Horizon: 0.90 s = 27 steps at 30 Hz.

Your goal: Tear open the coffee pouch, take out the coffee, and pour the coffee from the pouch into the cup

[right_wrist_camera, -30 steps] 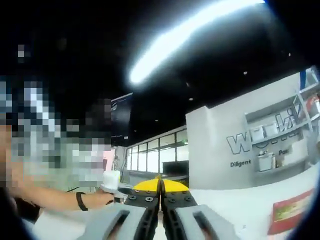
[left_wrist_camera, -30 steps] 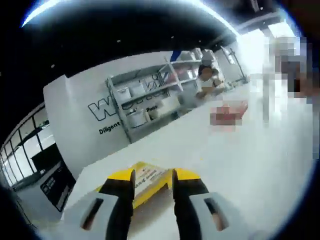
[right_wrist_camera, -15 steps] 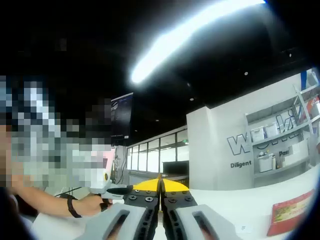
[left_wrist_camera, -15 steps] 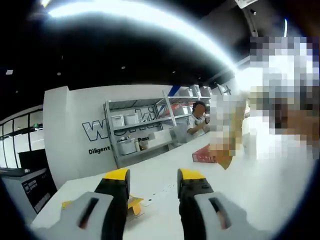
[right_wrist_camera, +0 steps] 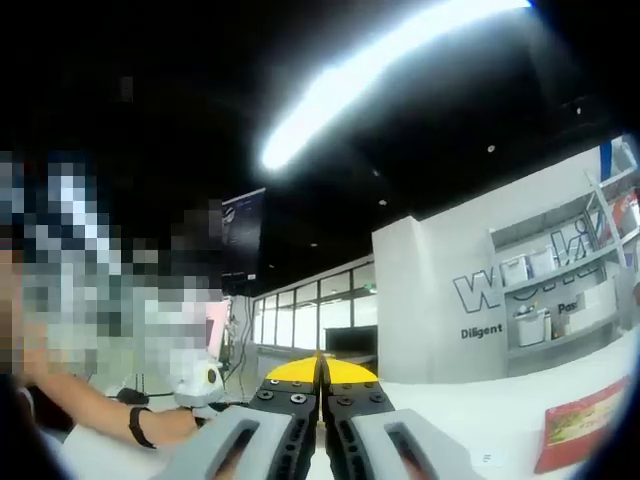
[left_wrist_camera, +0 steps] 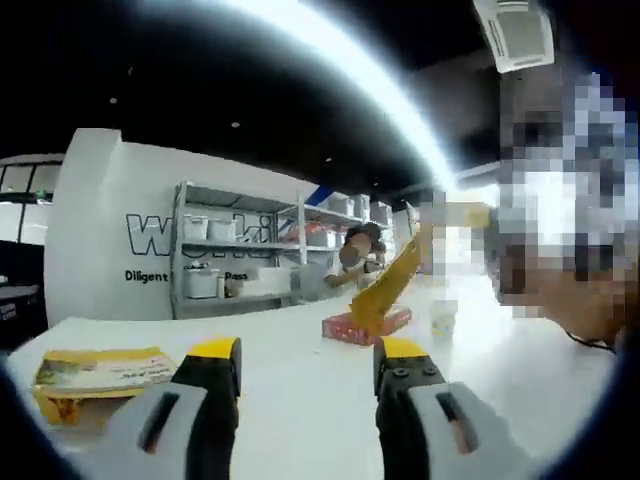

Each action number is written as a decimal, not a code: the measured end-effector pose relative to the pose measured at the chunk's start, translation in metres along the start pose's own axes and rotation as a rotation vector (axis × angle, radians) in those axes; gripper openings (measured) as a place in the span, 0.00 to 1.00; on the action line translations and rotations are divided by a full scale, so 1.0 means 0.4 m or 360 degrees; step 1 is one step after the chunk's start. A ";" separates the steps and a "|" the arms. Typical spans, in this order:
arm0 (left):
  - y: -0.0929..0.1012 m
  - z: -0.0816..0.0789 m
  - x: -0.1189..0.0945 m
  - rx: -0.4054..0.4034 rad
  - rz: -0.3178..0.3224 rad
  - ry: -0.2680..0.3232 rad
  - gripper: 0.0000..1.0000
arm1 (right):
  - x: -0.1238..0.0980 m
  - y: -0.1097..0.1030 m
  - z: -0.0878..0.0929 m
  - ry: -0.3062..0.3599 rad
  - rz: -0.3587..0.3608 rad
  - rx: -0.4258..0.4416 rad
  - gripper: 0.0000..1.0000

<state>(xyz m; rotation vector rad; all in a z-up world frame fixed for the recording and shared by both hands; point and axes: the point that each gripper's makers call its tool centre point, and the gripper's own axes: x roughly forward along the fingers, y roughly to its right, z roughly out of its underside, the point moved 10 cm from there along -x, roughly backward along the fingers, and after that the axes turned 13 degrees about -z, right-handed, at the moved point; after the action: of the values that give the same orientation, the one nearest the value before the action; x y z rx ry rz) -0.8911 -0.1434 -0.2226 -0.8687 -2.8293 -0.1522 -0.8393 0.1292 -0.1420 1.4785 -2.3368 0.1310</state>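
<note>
My left gripper (left_wrist_camera: 308, 352) stands open above the white table (left_wrist_camera: 300, 400), nothing between its yellow-tipped jaws. A yellow coffee pouch (left_wrist_camera: 385, 290) hangs tilted in the air beyond it, right of centre, its top end lost in a blurred patch. A small white cup (left_wrist_camera: 442, 318) stands on the table just right of that pouch. Another yellow pouch (left_wrist_camera: 95, 370) lies flat at the left. In the right gripper view my right gripper (right_wrist_camera: 320, 370) is shut, with a thin edge pinched between its tips. It appears to hold the hanging pouch.
A red box (left_wrist_camera: 365, 322) lies on the table behind the hanging pouch and also shows as the red box (right_wrist_camera: 580, 425) at the lower right. Grey shelving (left_wrist_camera: 240, 260) lines the far wall. A person (left_wrist_camera: 350, 262) stands at the back. A hand with a dark wristband (right_wrist_camera: 135, 425) is at the left.
The left gripper view has swung up and round, so the flat pouch now sits at the left and the hanging pouch and cup show ahead. The right gripper stays shut and still.
</note>
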 end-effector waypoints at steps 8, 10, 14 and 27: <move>0.038 -0.011 0.005 -0.0115 0.0157 0.0119 0.57 | -0.014 0.012 -0.010 0.0103 -0.0022 0.0051 0.01; 0.040 -0.006 0.009 -0.0088 0.0164 0.0103 0.57 | -0.016 0.011 -0.017 0.0129 -0.0030 0.0066 0.01; 0.038 0.000 0.014 -0.0062 0.0179 0.0093 0.56 | -0.019 0.002 -0.036 0.0175 -0.0054 0.0039 0.01; 0.092 -0.071 -0.039 -0.0597 0.0687 0.0491 0.48 | 0.007 -0.015 -0.001 0.0329 -0.0226 0.0285 0.01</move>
<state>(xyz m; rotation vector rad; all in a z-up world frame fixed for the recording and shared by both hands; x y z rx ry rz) -0.8538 -0.1258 -0.1964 -1.3717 -2.3001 -0.7019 -0.8348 0.1242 -0.1415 1.6241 -2.0942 0.4437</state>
